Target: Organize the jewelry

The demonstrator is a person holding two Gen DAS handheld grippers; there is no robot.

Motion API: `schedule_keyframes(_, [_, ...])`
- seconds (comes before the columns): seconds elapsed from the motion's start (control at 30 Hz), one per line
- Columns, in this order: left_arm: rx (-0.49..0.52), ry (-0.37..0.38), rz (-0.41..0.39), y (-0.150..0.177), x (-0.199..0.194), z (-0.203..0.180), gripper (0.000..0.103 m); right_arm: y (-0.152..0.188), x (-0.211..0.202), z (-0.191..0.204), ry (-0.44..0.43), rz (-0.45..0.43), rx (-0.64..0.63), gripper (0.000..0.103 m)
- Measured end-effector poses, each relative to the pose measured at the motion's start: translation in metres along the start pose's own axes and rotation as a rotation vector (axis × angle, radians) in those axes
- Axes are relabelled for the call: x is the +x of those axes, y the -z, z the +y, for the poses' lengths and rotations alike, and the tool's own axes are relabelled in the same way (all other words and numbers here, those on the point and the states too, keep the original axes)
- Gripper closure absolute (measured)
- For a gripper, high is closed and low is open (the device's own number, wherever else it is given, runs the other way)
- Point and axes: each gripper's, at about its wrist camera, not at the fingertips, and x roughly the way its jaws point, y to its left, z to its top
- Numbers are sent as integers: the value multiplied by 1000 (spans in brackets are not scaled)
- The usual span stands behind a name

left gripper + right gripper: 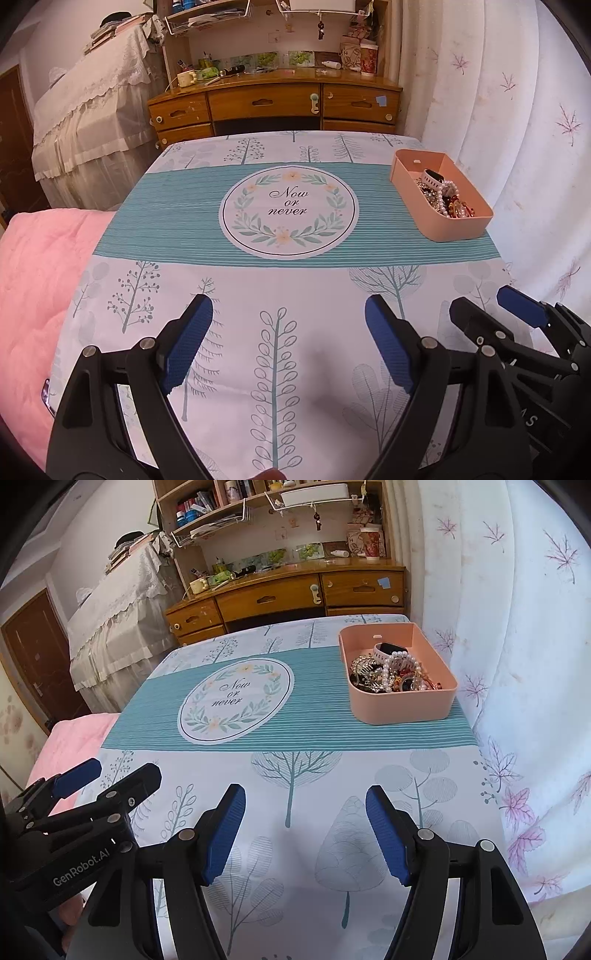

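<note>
Jewelry is seen heaped in the pink box at the table's far right edge, nothing else lies out, so sorting appears finished; left gripper and right gripper are held spread and empty.

The tablecloth medallion reads "Now or never"; the left gripper body reads "GenRobot.AI".

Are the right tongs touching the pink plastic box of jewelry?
Apart. The right wrist view shows the open right tongs over the tree-print tablecloth, with bare cloth before the pink plastic box.
</note>
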Motion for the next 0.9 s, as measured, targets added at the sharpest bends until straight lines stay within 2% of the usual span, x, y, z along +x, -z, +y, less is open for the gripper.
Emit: schedule_keyframes(0.9, [-26, 5, 42, 4, 17, 5, 20, 2, 4, -1, -4, 23, 9, 34])
